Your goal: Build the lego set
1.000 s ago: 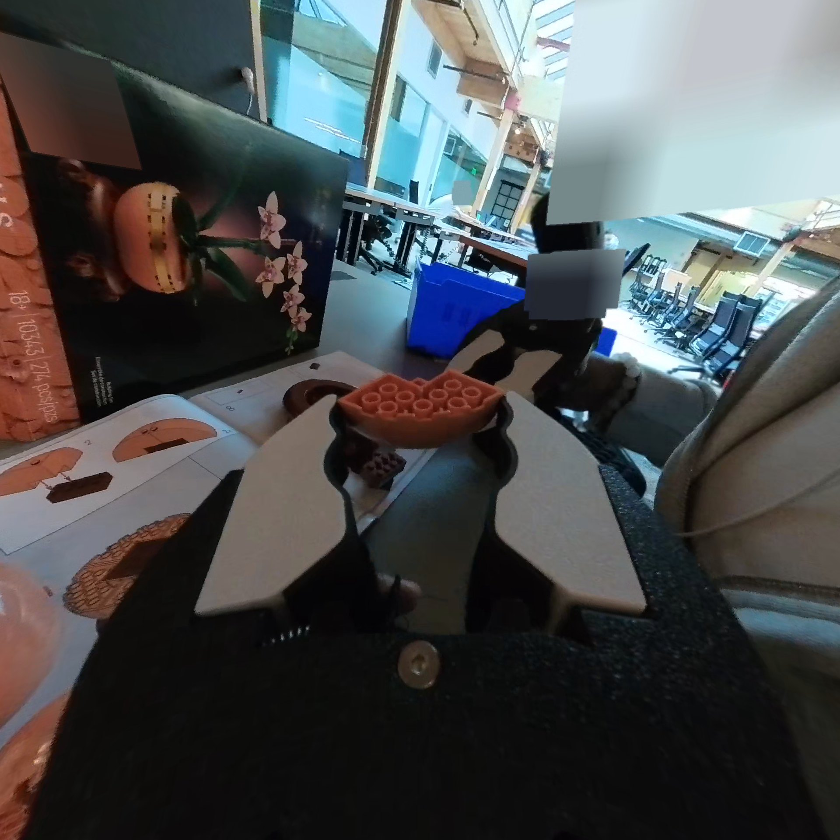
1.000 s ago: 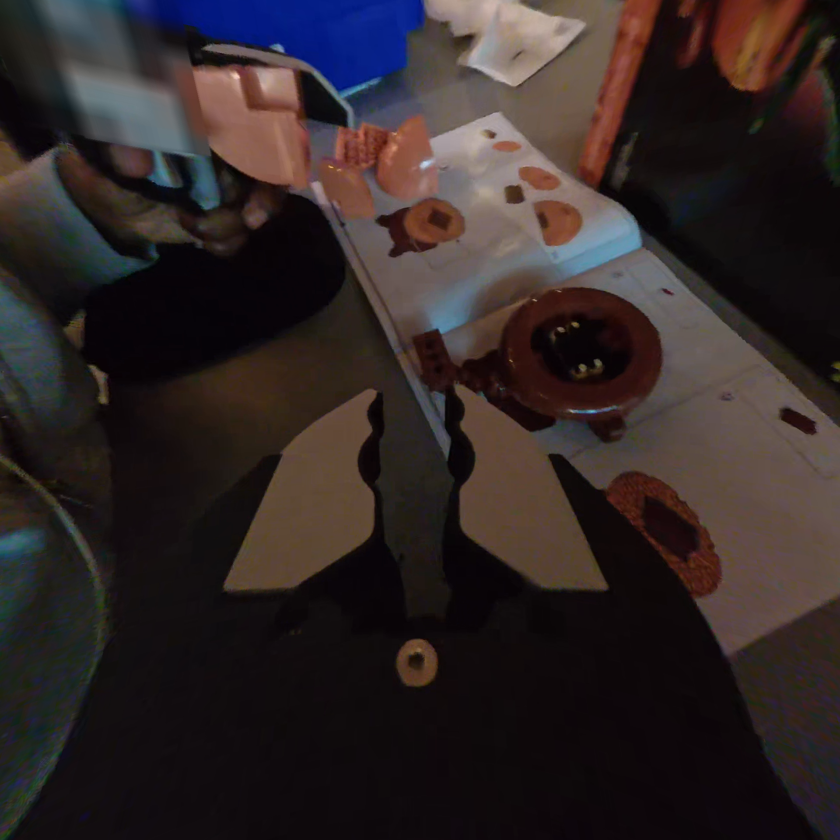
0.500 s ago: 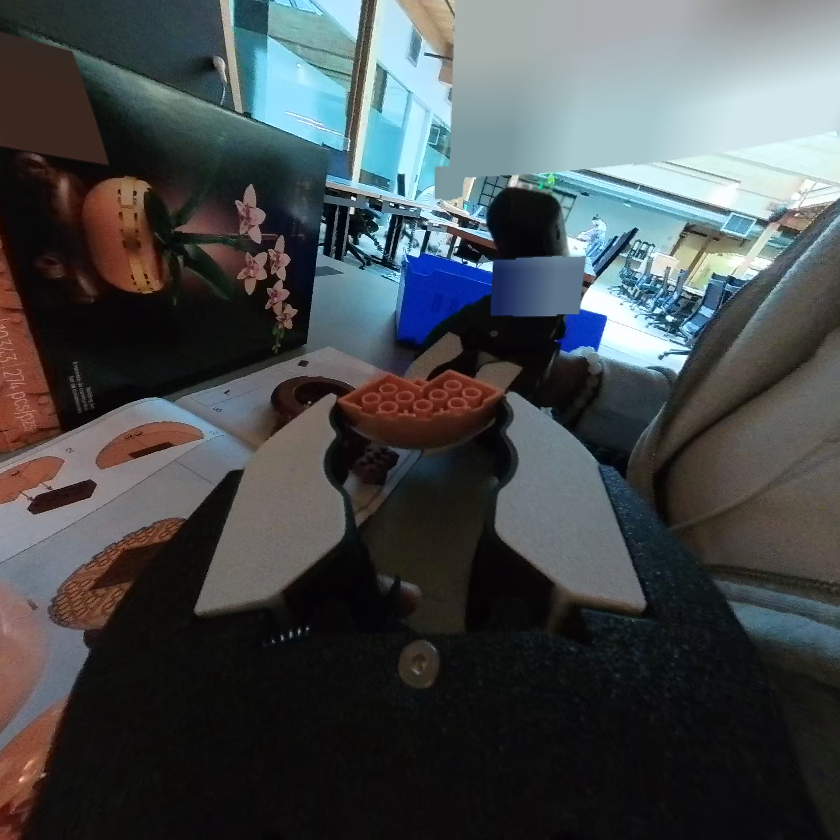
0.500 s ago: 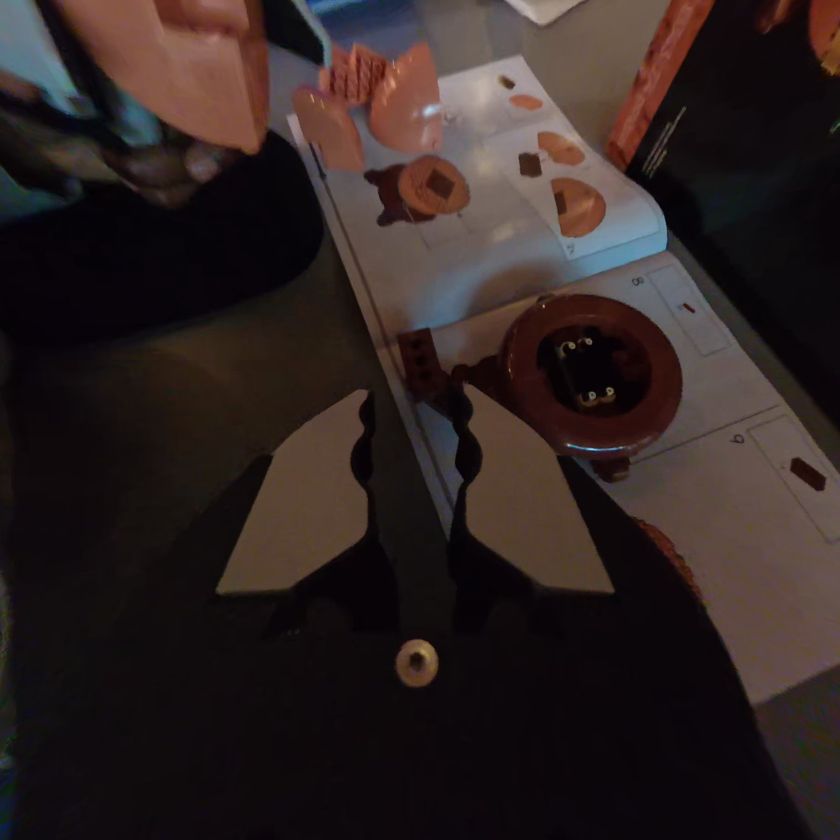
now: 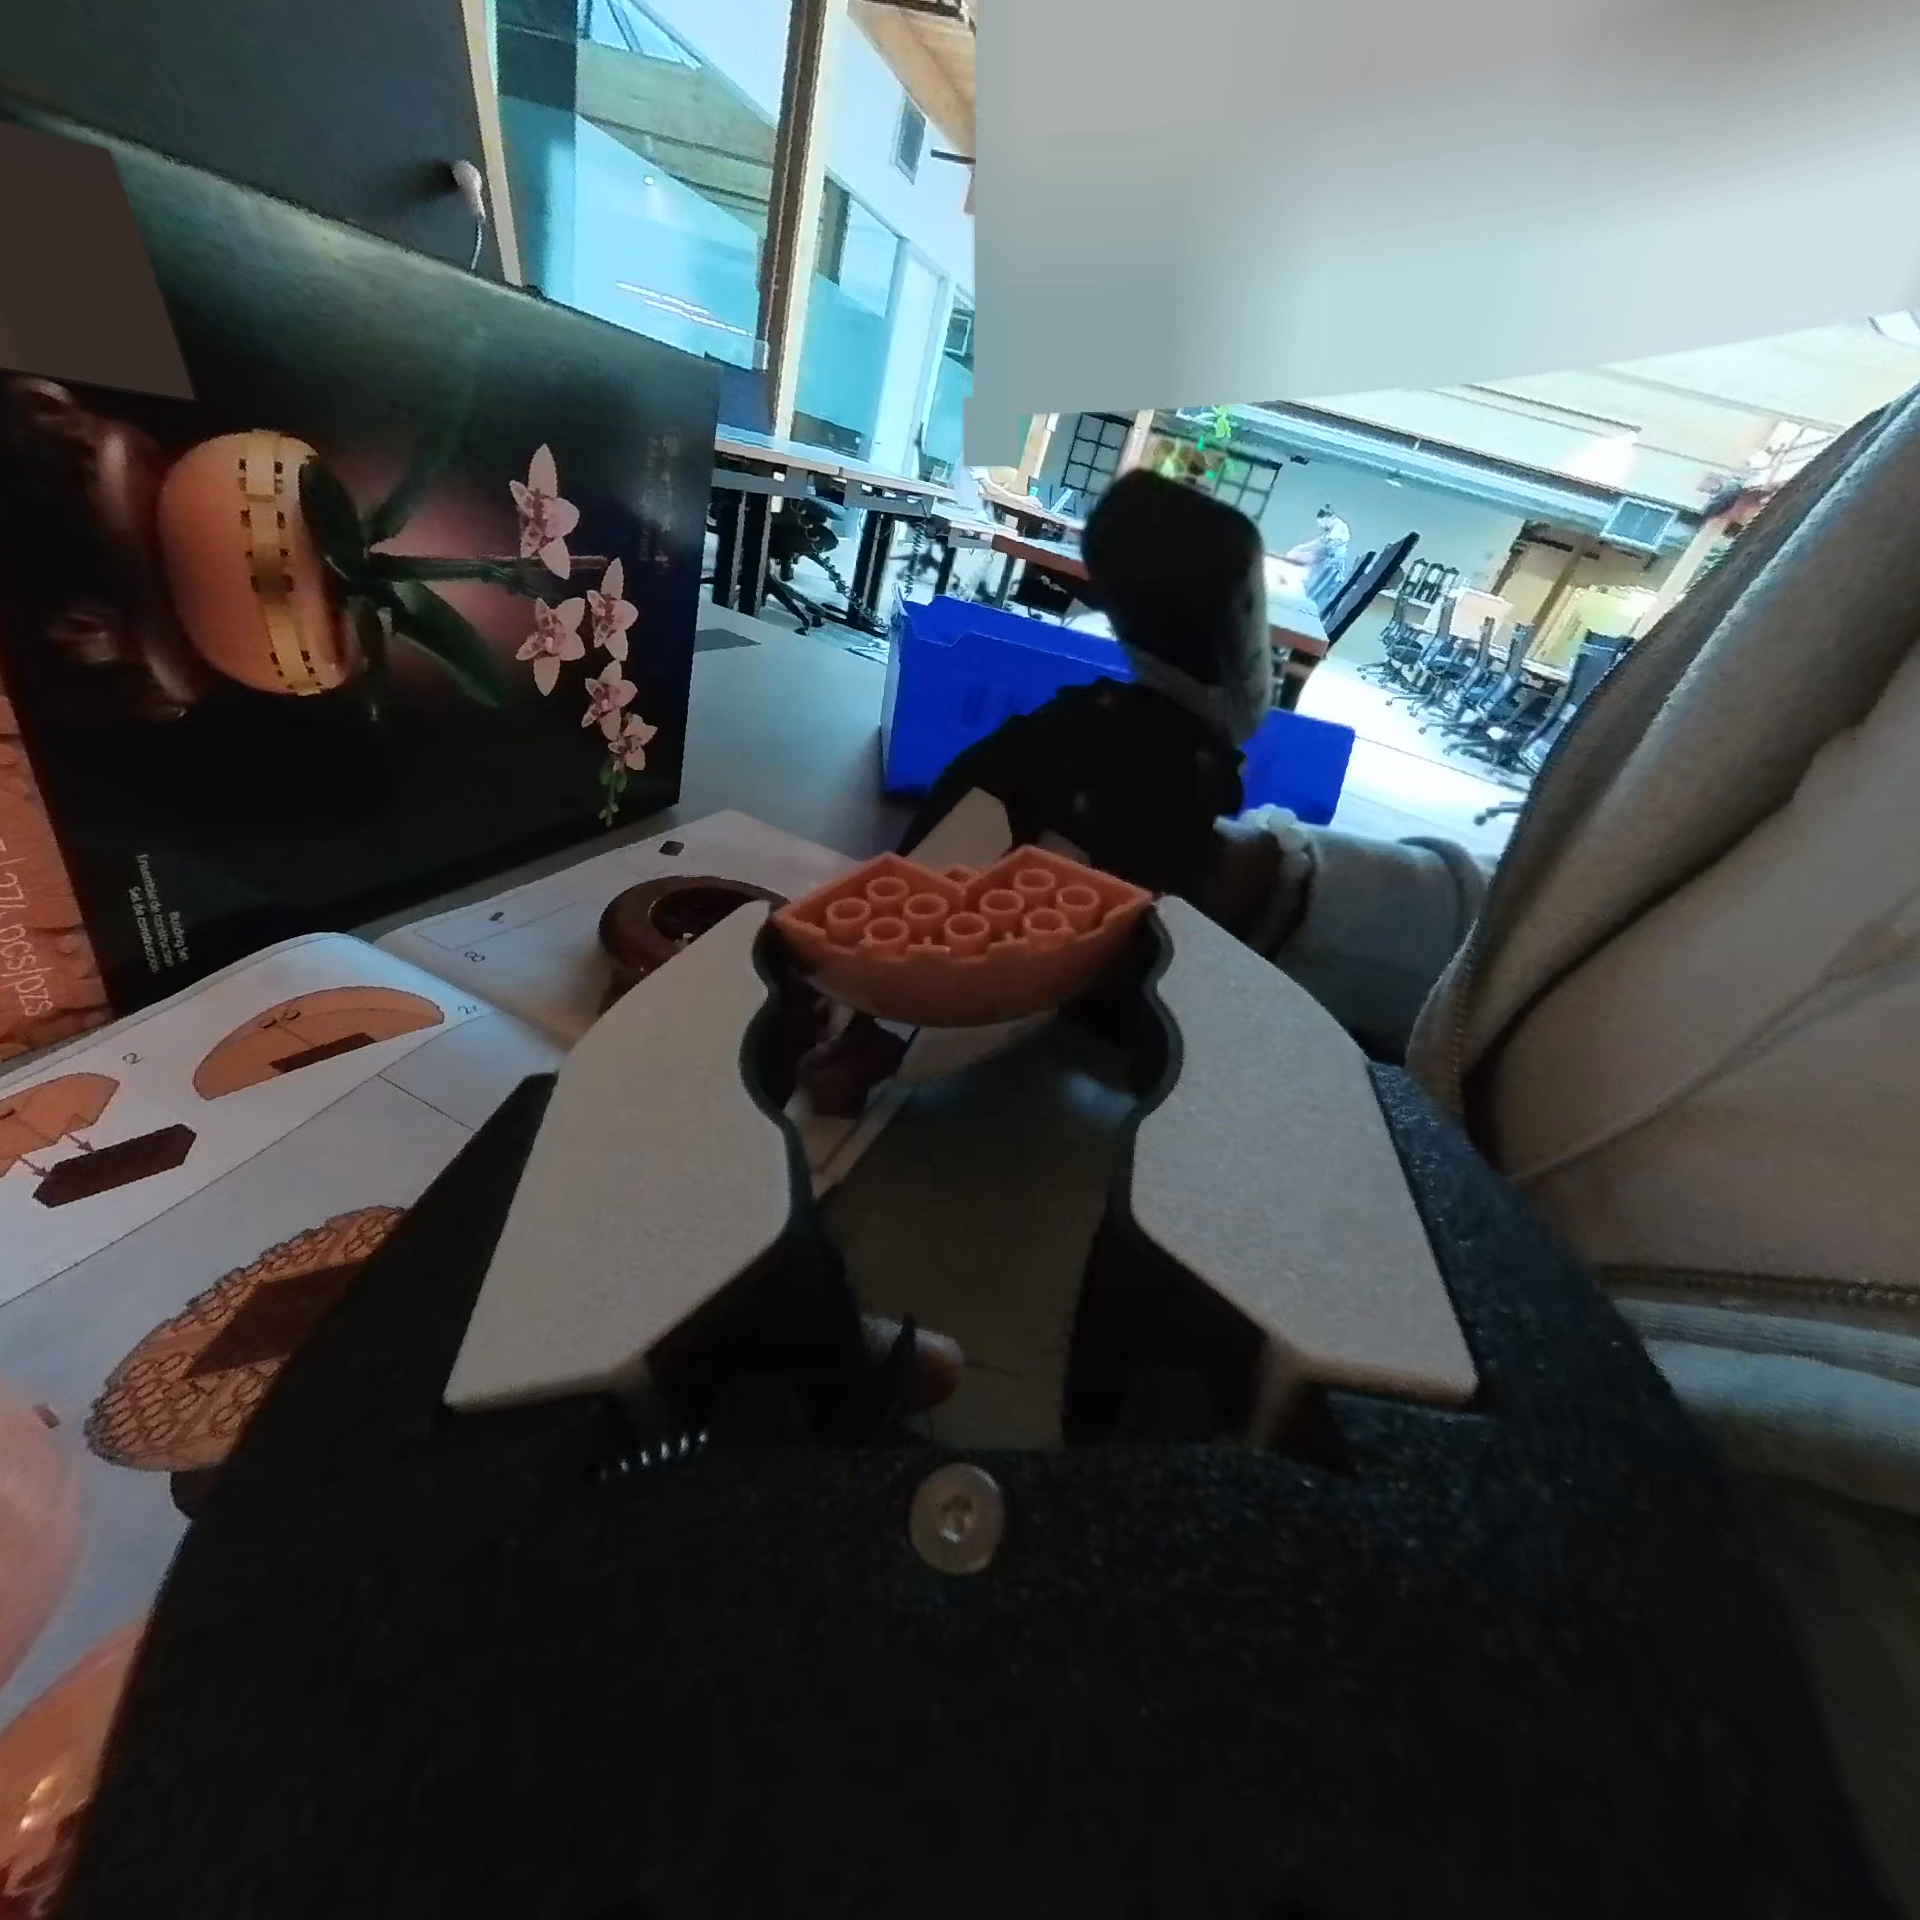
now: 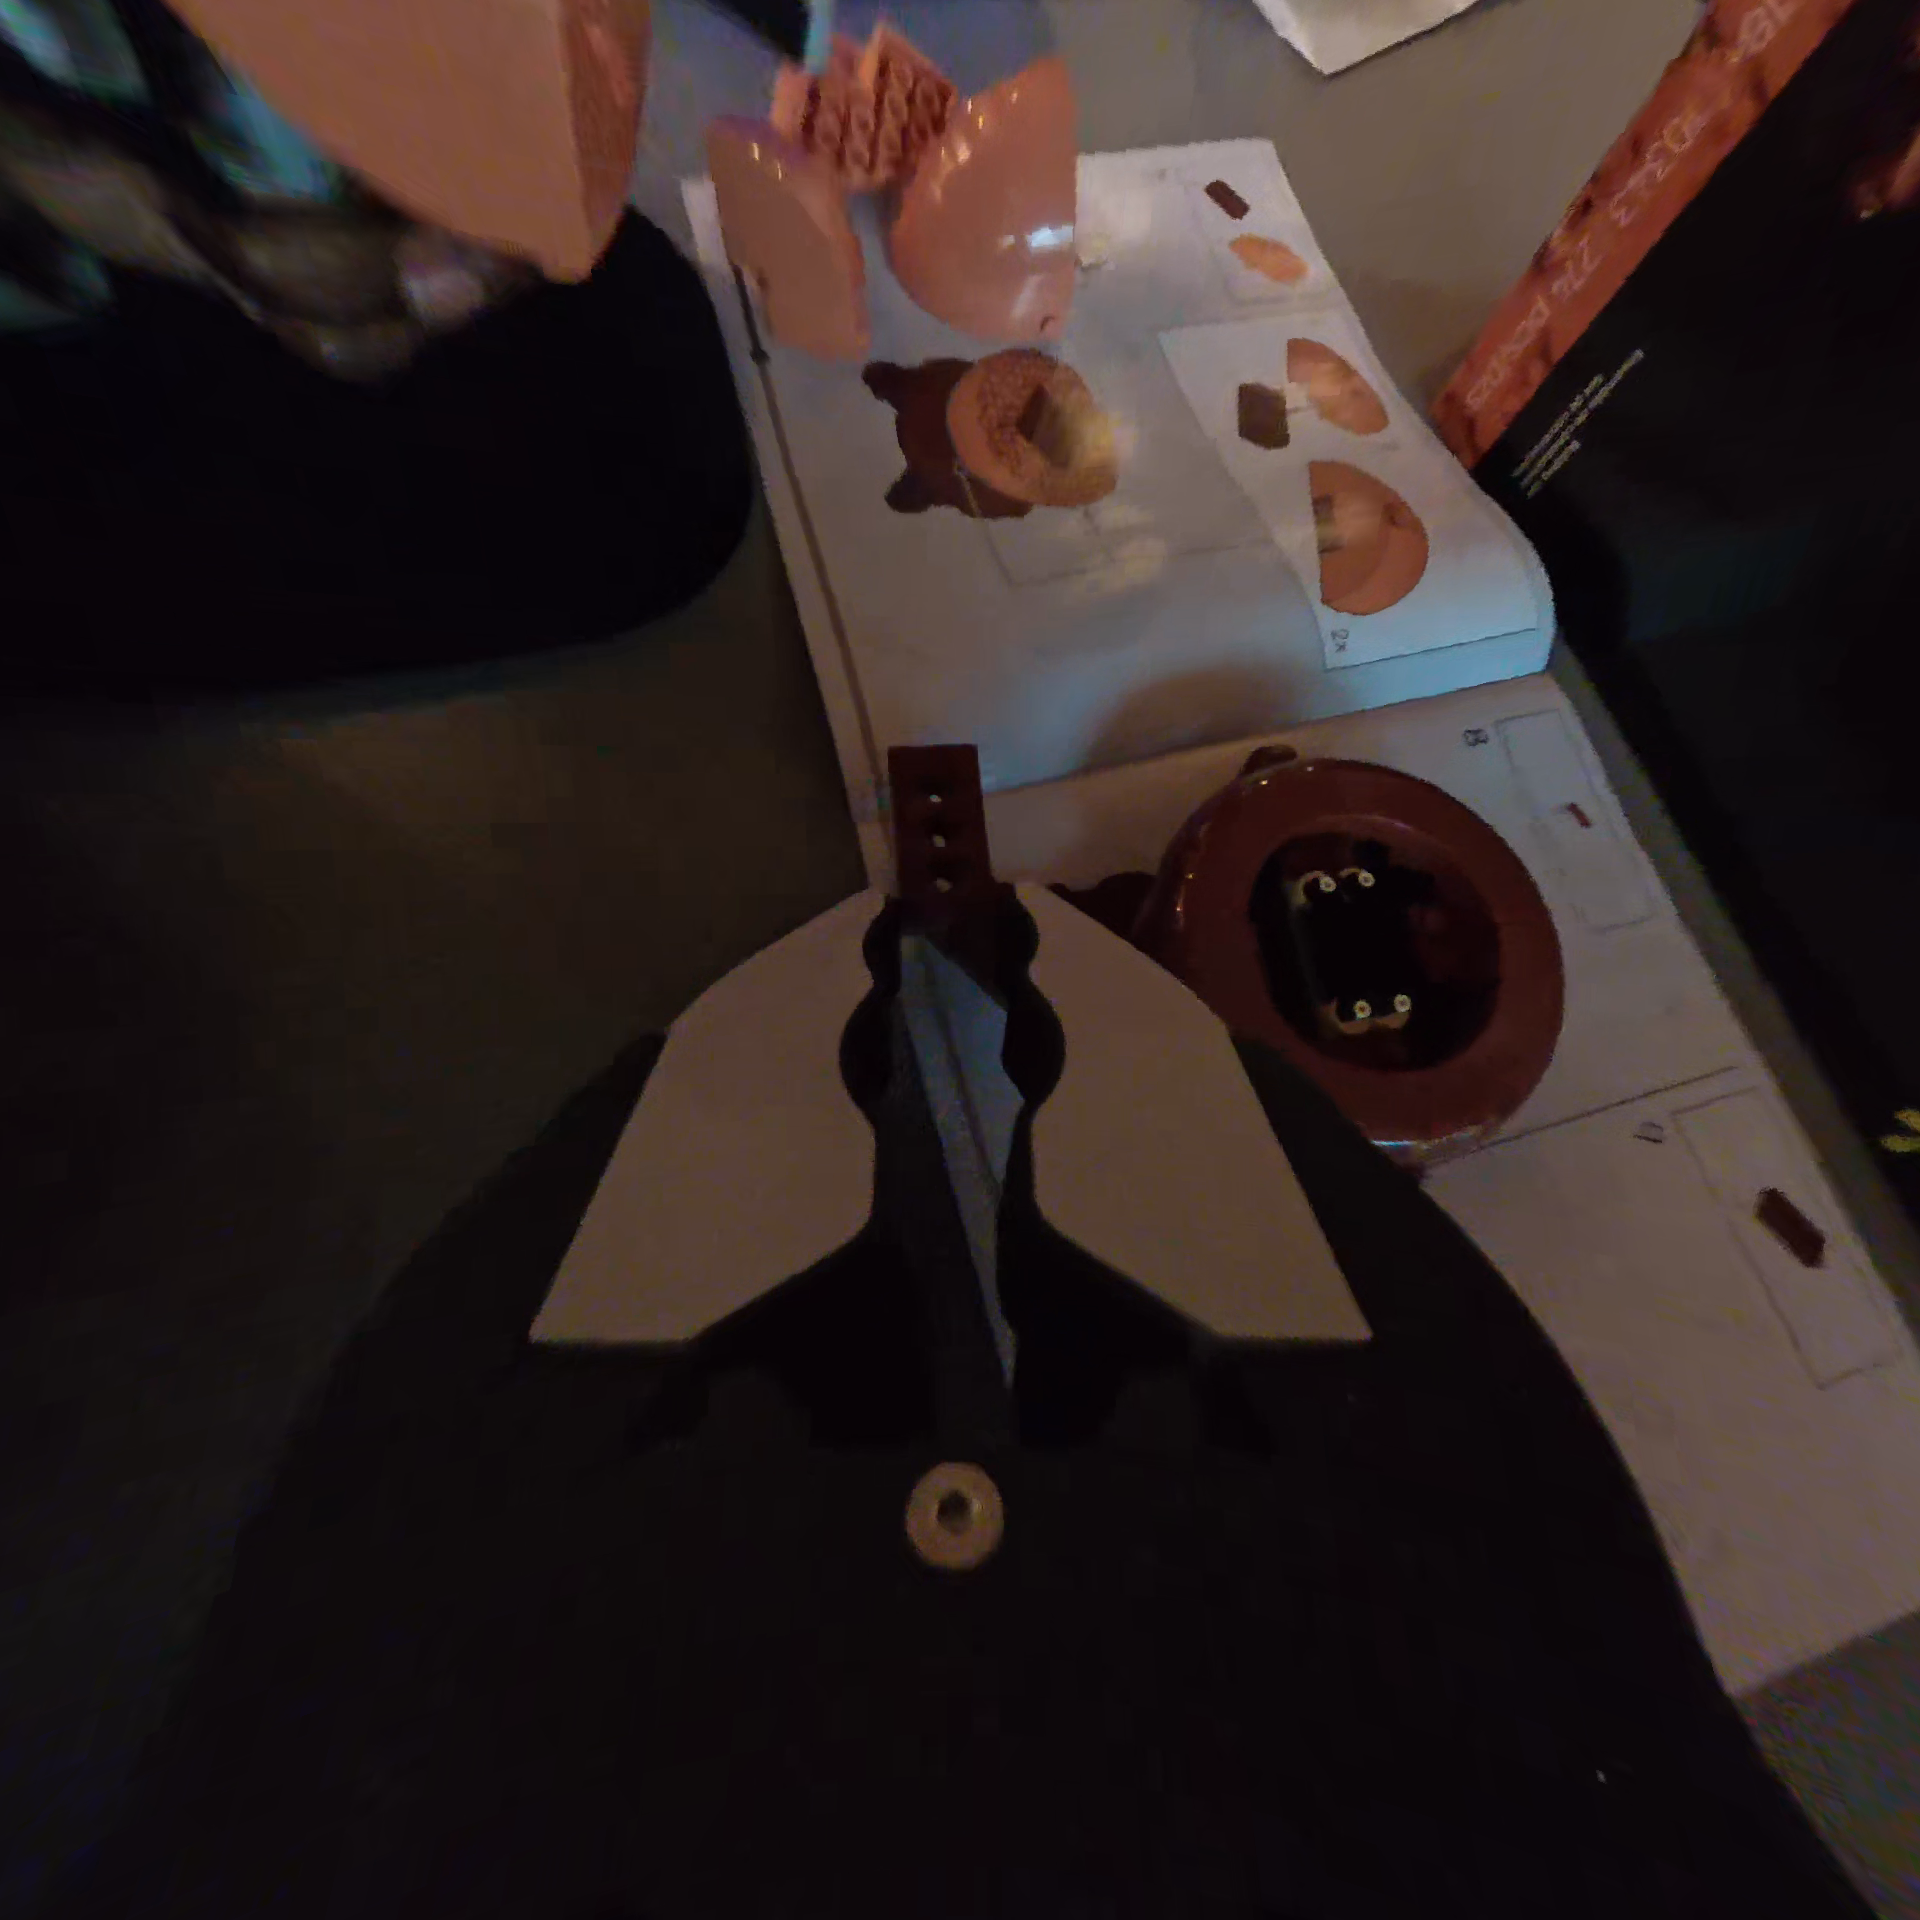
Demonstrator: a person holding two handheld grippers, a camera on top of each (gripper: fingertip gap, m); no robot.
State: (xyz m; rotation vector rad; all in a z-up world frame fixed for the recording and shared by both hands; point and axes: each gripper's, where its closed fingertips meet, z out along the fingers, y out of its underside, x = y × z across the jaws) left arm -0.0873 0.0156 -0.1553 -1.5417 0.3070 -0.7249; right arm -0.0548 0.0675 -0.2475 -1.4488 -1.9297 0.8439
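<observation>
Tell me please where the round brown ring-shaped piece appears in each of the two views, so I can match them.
Left wrist view: the brown ring piece sits left of centre, partly behind the left claw's left finger, on the open instruction booklet.
Right wrist view: it lies right of centre, beside the right claw.
Shared landmark: the open instruction booklet.

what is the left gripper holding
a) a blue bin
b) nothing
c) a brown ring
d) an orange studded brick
d: the left gripper has both fingertips closed on the ends of the orange studded brick, held clear of the booklet below.
</observation>
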